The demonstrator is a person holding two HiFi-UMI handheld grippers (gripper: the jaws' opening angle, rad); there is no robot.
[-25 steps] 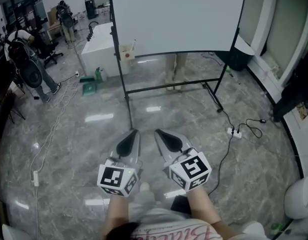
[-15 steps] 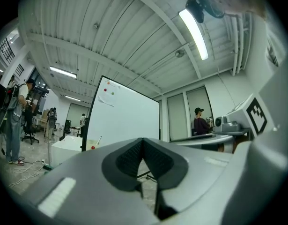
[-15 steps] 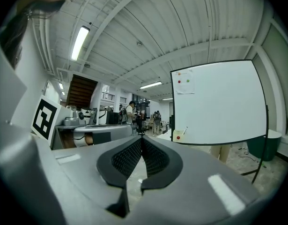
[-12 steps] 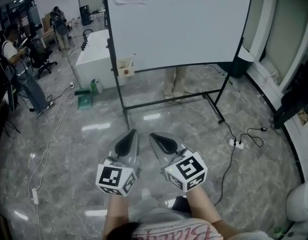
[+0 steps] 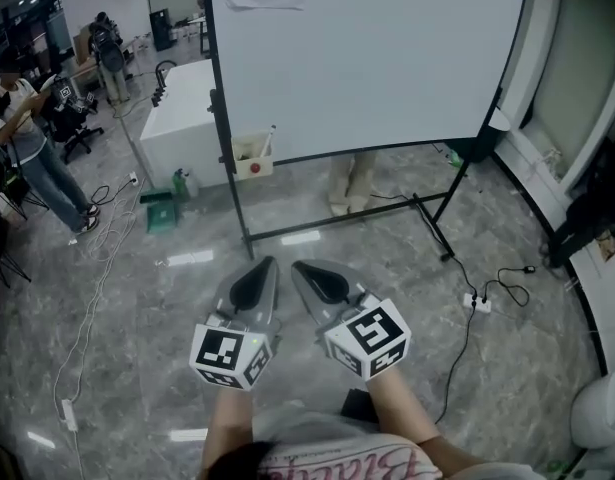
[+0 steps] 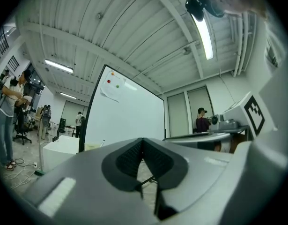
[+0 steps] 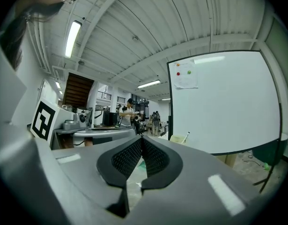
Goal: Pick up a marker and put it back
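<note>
A marker (image 5: pixel 270 135) stands upright in a small beige box (image 5: pixel 250 154) fixed to the lower left corner of the whiteboard (image 5: pixel 367 58). In the right gripper view the marker (image 7: pixel 185 136) and box (image 7: pixel 177 138) show left of the board (image 7: pixel 223 102). My left gripper (image 5: pixel 266 264) and right gripper (image 5: pixel 300 267) are held side by side low in the head view, well short of the board, tips pointing at it. Both are shut with nothing between the pads: left gripper (image 6: pixel 143 140), right gripper (image 7: pixel 142 138).
The whiteboard stands on a black frame with feet (image 5: pixel 439 240) on the grey floor. A white cabinet (image 5: pixel 182 118) sits behind the board's left side, a green bottle (image 5: pixel 179 181) beside it. Cables and a power strip (image 5: pixel 479 304) lie on the floor. People (image 5: pixel 27 158) stand far left.
The whiteboard and its box have come nearer and lower in the head view. Both grippers stay shut and side by side.
</note>
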